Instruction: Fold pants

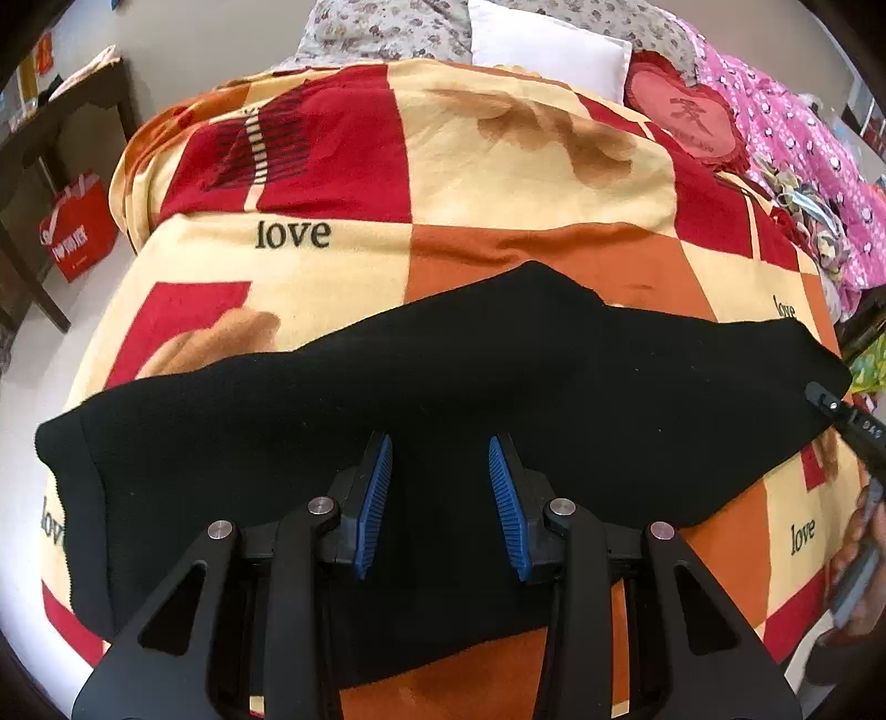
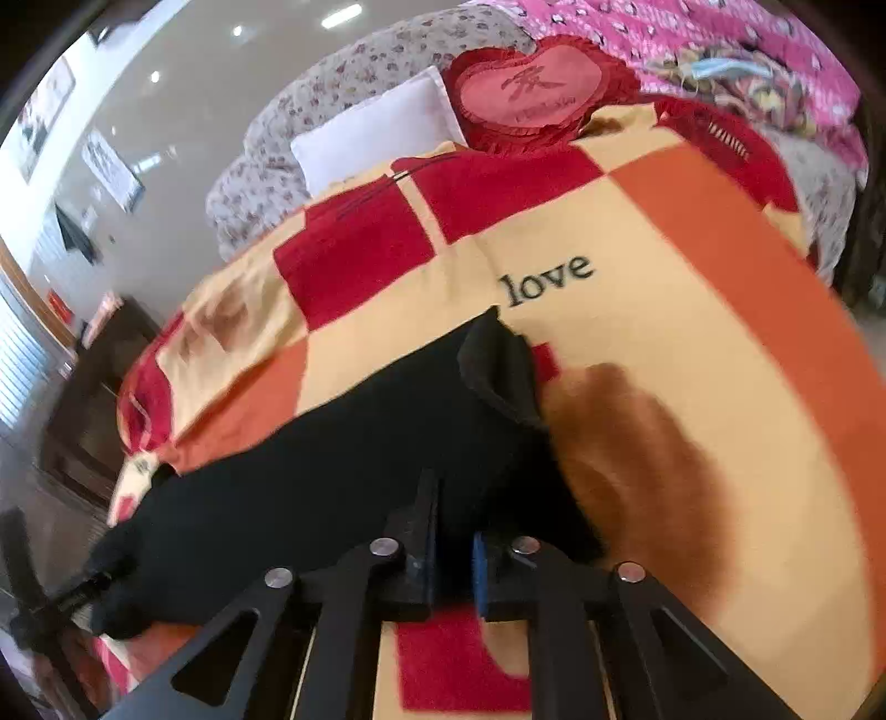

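You are in a bedroom at home: a bed [image 1: 498,183] with a "love" blanket [image 1: 554,149], a white pillow [image 1: 545,47] and a heart cushion [image 1: 686,116].

I've got the pants [image 1: 443,376] lying flat across the near part of the bed, on top of the blanket [image 1: 498,183]. My left gripper [image 1: 440,487] hangs over their middle. My right gripper [image 2: 451,548] sits at their right end, jaws closed on the cloth there. Behind the blanket, a pillow [image 1: 548,50] lies at the head of the bed, with a heart cushion [image 1: 686,116] just to its right. Left of the bed, a bag [image 1: 77,227] stands on the floor beside a desk [image 1: 55,122].
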The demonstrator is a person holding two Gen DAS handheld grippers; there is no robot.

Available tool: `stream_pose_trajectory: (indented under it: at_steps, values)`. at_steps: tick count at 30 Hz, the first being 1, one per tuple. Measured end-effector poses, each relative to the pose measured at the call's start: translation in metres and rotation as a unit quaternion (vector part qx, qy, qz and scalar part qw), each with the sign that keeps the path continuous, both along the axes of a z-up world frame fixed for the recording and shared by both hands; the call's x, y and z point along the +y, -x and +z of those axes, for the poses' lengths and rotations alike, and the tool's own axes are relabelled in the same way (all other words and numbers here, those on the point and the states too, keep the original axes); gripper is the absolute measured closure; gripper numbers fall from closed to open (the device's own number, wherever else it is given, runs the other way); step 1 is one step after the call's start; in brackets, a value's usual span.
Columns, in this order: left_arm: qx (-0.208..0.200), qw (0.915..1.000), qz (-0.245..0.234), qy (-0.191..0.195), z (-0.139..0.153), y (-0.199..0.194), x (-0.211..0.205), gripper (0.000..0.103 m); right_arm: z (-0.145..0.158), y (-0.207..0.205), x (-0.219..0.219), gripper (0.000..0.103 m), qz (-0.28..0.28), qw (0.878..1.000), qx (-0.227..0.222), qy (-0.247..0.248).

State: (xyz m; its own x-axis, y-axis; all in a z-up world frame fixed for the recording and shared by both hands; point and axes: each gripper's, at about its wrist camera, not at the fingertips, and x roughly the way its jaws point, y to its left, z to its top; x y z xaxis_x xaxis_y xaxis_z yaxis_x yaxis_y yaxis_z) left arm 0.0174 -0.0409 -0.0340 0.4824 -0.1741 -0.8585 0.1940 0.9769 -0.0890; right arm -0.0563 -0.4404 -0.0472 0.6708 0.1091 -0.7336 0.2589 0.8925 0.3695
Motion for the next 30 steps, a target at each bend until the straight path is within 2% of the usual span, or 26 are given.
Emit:
stream_pose_trajectory:
  at_steps: [2, 5, 11, 14, 16, 18, 22, 25, 27, 30]
  values:
    - [-0.004, 1.0000, -0.001, 0.005, 0.004, 0.001, -0.001, 0.067, 0.010, 0.007, -0.002, 0.087, -0.011, 1.000, 0.003, 0.024]
    - [-0.014, 0.9998, -0.004, 0.009, 0.011, 0.003, -0.007, 0.067, 0.026, 0.014, -0.001, 0.087, -0.022, 0.999, -0.011, 0.045]
    - [-0.028, 0.9992, -0.028, 0.010, 0.019, 0.012, -0.028, 0.067, 0.052, 0.010, 0.023, 0.087, -0.002, 0.994, -0.045, 0.097]
    - [-0.022, 0.9990, -0.038, 0.012, 0.015, 0.013, -0.038, 0.067, 0.052, -0.002, 0.035, 0.087, 0.009, 0.993, -0.047, 0.106]
    - [-0.016, 0.9989, -0.044, 0.005, 0.009, 0.013, -0.045, 0.067, 0.044, -0.014, 0.044, 0.087, 0.031, 0.994, -0.034, 0.098]
    - [-0.011, 0.9989, -0.046, -0.001, 0.003, 0.012, -0.050, 0.067, 0.036, -0.024, 0.054, 0.087, 0.045, 0.992, -0.017, 0.116]
    - [-0.011, 0.9989, -0.044, -0.006, -0.002, 0.008, -0.053, 0.067, 0.038, -0.026, 0.050, 0.087, 0.003, 0.987, -0.013, 0.158]
    - [-0.013, 0.9989, -0.045, -0.007, -0.004, 0.007, -0.054, 0.066, 0.043, -0.023, 0.038, 0.085, 0.002, 0.994, -0.040, 0.098]
    - [-0.015, 0.9988, -0.045, -0.010, -0.004, 0.008, -0.054, 0.065, 0.042, -0.024, 0.039, 0.080, 0.024, 0.996, -0.051, 0.062]
    - [-0.018, 0.9987, -0.045, -0.013, -0.005, 0.008, -0.056, 0.064, 0.032, -0.034, 0.056, 0.078, 0.070, 0.994, -0.031, 0.082]
